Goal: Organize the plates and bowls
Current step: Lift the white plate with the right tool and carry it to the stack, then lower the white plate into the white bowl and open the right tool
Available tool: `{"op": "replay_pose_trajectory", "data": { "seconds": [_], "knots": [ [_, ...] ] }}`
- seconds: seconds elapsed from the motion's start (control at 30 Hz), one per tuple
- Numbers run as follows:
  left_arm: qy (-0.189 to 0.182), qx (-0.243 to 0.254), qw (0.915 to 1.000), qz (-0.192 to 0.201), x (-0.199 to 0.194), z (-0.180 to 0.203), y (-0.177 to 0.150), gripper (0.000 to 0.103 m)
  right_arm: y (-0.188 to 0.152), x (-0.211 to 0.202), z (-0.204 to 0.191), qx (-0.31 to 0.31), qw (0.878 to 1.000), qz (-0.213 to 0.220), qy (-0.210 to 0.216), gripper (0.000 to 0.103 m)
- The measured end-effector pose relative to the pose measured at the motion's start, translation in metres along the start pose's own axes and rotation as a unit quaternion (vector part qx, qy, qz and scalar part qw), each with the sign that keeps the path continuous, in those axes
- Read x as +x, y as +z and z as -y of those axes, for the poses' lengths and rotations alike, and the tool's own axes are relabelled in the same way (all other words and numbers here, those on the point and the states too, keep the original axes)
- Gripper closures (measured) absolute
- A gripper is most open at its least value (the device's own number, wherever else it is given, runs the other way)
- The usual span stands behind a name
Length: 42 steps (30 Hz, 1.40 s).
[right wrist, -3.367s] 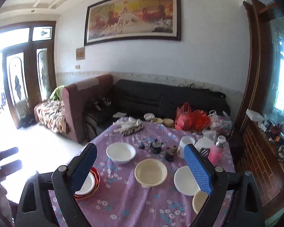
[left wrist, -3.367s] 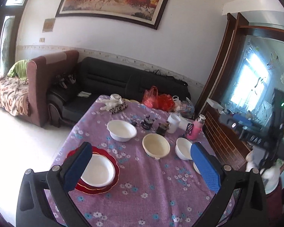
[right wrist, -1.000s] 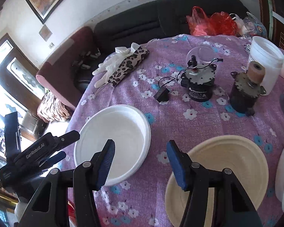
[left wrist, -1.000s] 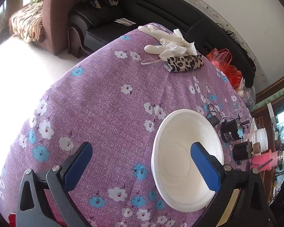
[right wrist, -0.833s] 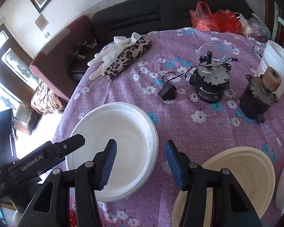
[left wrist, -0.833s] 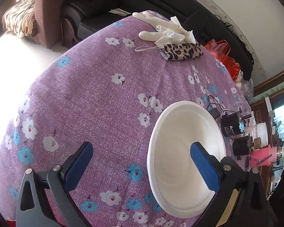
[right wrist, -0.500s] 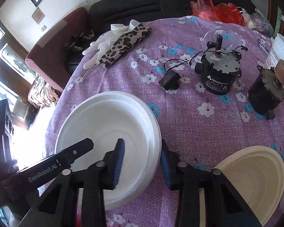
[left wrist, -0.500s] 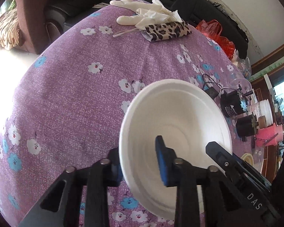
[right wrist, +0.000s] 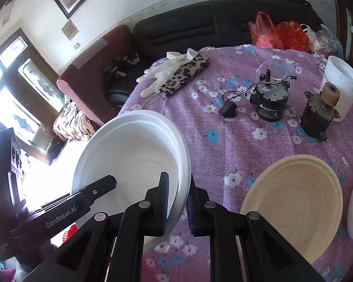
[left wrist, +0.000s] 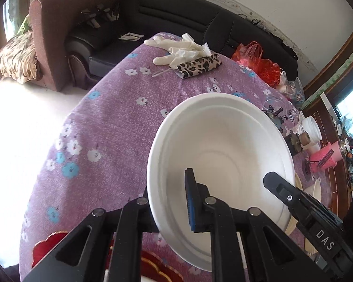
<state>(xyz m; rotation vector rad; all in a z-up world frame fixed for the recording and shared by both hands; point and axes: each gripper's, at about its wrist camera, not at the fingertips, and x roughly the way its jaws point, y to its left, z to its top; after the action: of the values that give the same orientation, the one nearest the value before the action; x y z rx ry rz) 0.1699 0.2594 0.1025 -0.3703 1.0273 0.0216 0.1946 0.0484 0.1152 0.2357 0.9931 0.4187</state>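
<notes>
A white bowl point(left wrist: 223, 145) is held between both grippers, lifted and tilted above the purple flowered tablecloth point(left wrist: 110, 122). My left gripper point(left wrist: 169, 202) is shut on its left rim, one blue pad inside the bowl. My right gripper point(right wrist: 177, 202) is shut on its right rim; the bowl also shows in the right wrist view point(right wrist: 134, 152). A cream bowl point(right wrist: 294, 202) sits on the cloth to the right. A red plate point(left wrist: 47, 246) shows at the bottom left, below the bowl.
White gloves and a leopard-print pouch point(left wrist: 197, 64) lie at the far side of the table. Two small motors point(right wrist: 269, 103), a white tub point(right wrist: 340, 82), a pink bottle point(left wrist: 324, 157) and red bags point(right wrist: 277, 33) stand at the right. A black sofa point(left wrist: 176, 21) is beyond.
Both grippers closed onto opposite rims of the white bowl. The bowl has since risen off the cloth and tilted.
</notes>
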Motion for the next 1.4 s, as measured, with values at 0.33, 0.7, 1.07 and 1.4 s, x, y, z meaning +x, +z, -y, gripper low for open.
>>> {"op": "replay_pose_trajectory", "data": {
  "seconds": [0.33, 0.7, 1.07, 1.4],
  "knots": [
    [0.050, 0.005, 0.9971, 0.058, -0.098, -0.043, -0.084, 0.089, -0.080, -0.056, -0.078, -0.079, 0.996, 0.006, 0.045, 0.087],
    [0.109, 0.007, 0.9928, 0.050, -0.093, -0.080, -0.147, 0.089, -0.150, -0.020, -0.101, -0.099, 0.993, -0.051, 0.033, 0.087],
    [0.121, 0.023, 0.9916, 0.039, -0.075, -0.081, -0.158, 0.087, -0.164, -0.009, -0.103, -0.106, 0.993, -0.054, 0.004, 0.086],
    [0.110, 0.009, 0.9932, 0.037, -0.077, -0.086, -0.160, 0.060, -0.171, -0.016, -0.112, -0.134, 0.990, -0.031, -0.027, 0.083]
  ]
}}
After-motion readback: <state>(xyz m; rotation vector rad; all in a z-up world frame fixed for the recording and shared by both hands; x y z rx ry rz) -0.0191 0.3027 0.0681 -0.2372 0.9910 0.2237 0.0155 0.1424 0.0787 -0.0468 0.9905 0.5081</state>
